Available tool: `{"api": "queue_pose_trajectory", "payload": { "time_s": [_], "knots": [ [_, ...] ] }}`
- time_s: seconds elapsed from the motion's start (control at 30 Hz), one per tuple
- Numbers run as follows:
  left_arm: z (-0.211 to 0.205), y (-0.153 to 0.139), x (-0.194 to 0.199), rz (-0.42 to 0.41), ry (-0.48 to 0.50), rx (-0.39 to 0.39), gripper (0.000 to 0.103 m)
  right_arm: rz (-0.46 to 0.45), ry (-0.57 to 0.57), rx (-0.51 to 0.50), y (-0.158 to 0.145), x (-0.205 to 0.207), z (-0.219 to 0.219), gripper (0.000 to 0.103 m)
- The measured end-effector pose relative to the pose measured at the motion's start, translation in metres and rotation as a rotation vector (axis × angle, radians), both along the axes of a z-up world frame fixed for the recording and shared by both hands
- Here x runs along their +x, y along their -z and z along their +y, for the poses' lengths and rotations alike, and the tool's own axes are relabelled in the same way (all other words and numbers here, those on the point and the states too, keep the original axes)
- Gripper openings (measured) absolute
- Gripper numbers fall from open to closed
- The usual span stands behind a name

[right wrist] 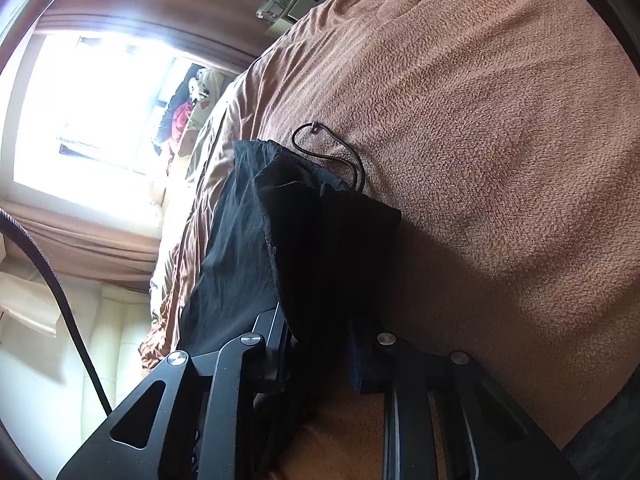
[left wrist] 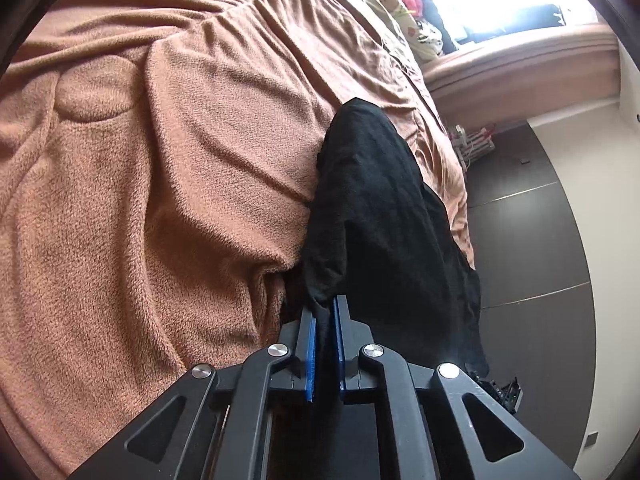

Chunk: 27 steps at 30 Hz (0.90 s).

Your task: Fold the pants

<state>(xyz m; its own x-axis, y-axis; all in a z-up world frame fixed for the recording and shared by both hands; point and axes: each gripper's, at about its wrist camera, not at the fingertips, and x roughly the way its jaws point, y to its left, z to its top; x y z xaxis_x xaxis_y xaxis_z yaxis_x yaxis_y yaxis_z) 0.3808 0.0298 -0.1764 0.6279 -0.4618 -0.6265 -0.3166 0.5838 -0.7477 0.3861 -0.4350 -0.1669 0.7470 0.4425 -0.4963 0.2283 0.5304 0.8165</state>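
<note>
— Surface?
— A bed (left wrist: 120, 200), covered by a brown fleece blanket (right wrist: 500, 140), rumpled into long ridges in the left wrist view, smoother in the right wrist view, with faint round embossed patches here and there.

— And the pants?
— Black pants (left wrist: 380, 208), draped over the bed's edge, partly on the blanket, partly hanging toward the floor. Waistband end seen from the right wrist, with a black drawstring (right wrist: 344, 152) looped loose on the fleece just beyond it.

— Left gripper?
— Left gripper (left wrist: 325, 312) with jaws narrowed onto a bunched corner of the black cloth, blue pads (left wrist: 310, 356) pressing it from both sides.

— Right gripper?
— Right gripper (right wrist: 320, 332) with a thick fold of the same pants lying between its jaws. Fabric hiding the tips, so cannot tell whether pinched tight or merely resting there.

— Room?
— Dark tiled floor (left wrist: 532, 248) beside the bed, with pale grout lines. Bright, washed-out window (right wrist: 88, 112) framed in brown, sill in the same tone. Heap of colourful soft things (left wrist: 404, 4) at the far end of the bed, near the window. Black cable (right wrist: 68, 312) curving across the right wrist view, over a pale surface at the lower left.
</note>
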Motion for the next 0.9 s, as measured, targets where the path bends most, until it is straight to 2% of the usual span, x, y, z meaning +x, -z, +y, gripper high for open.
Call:
{"api": "queue_pose_trajectory", "payload": {
  "time_s": [0.27, 0.5, 0.67, 0.9],
  "knots": [
    [0.006, -0.008, 0.009, 0.014, 0.019, 0.005, 0.004, -0.009, 0.011, 0.017, 0.000, 0.001, 0.003, 0.018],
    [0.020, -0.040, 0.007, -0.031, 0.030, 0.022, 0.004, -0.031, 0.007, 0.015, -0.007, -0.009, 0.017, 0.015],
    [0.047, -0.056, 0.000, -0.039, 0.019, 0.046, 0.004, -0.034, -0.017, 0.024, -0.007, -0.013, 0.043, 0.015],
    [0.102, -0.064, -0.036, -0.034, -0.042, 0.069, 0.004, -0.032, -0.086, 0.049, -0.003, -0.012, 0.103, 0.015]
  ]
}}
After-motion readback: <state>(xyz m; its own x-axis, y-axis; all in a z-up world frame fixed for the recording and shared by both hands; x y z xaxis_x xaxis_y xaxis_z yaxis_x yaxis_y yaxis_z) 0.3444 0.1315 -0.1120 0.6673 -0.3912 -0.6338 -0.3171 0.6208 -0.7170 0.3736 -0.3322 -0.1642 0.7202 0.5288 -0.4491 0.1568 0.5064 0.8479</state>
